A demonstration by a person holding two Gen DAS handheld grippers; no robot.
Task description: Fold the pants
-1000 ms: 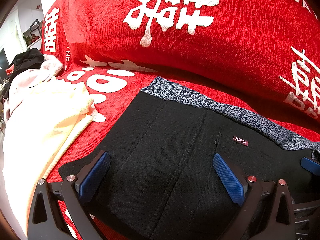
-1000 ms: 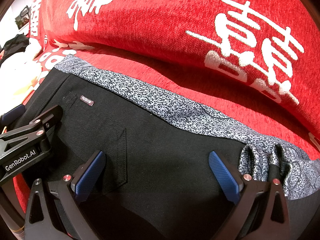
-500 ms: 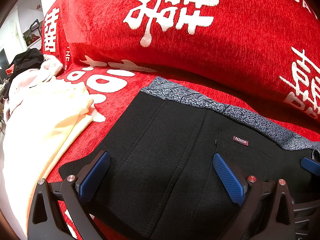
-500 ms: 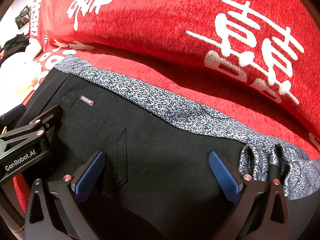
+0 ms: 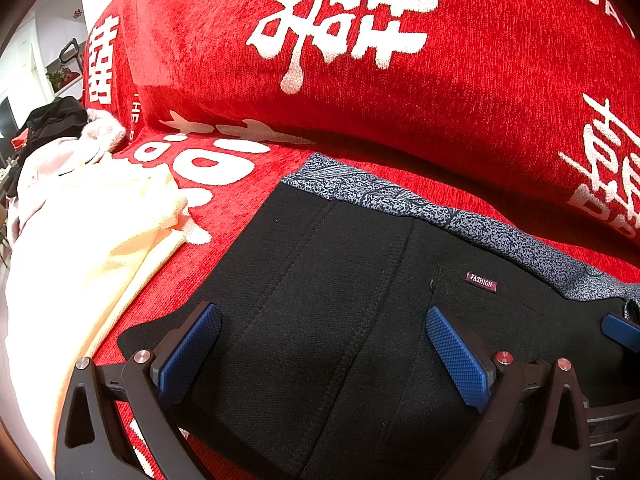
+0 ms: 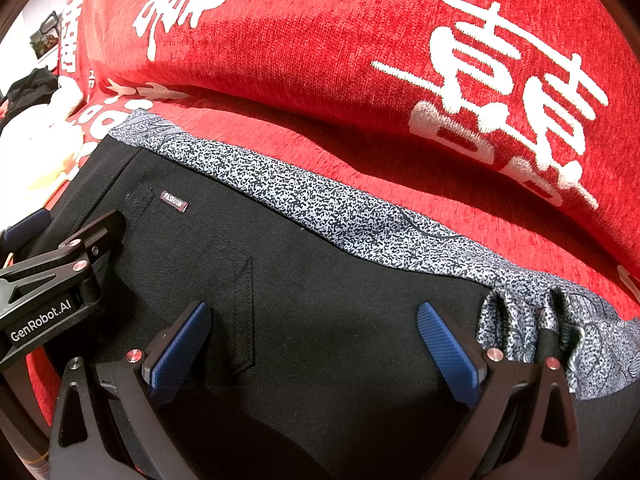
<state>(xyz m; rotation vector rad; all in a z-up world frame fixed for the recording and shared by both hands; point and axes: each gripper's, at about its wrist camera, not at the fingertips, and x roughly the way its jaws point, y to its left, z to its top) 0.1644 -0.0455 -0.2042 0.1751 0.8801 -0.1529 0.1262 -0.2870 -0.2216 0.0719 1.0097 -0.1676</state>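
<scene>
Black pants point(image 5: 340, 280) with a grey speckled waistband point(image 5: 400, 200) and a small "FASHION" label point(image 5: 481, 281) lie flat on a red sofa seat. They also show in the right wrist view point(image 6: 320, 280), with the waistband point(image 6: 320, 200) bunched at the right end. My left gripper point(image 5: 324, 344) is open over the left part of the pants, empty. My right gripper point(image 6: 312, 340) is open over the back pocket point(image 6: 224, 280), empty. The left gripper's body point(image 6: 52, 280) shows at the left of the right wrist view.
The red sofa backrest point(image 5: 400, 80) with white characters rises right behind the waistband. A pile of cream and white clothes point(image 5: 80, 232) lies on the seat to the left. A dark garment point(image 5: 52, 120) sits beyond it.
</scene>
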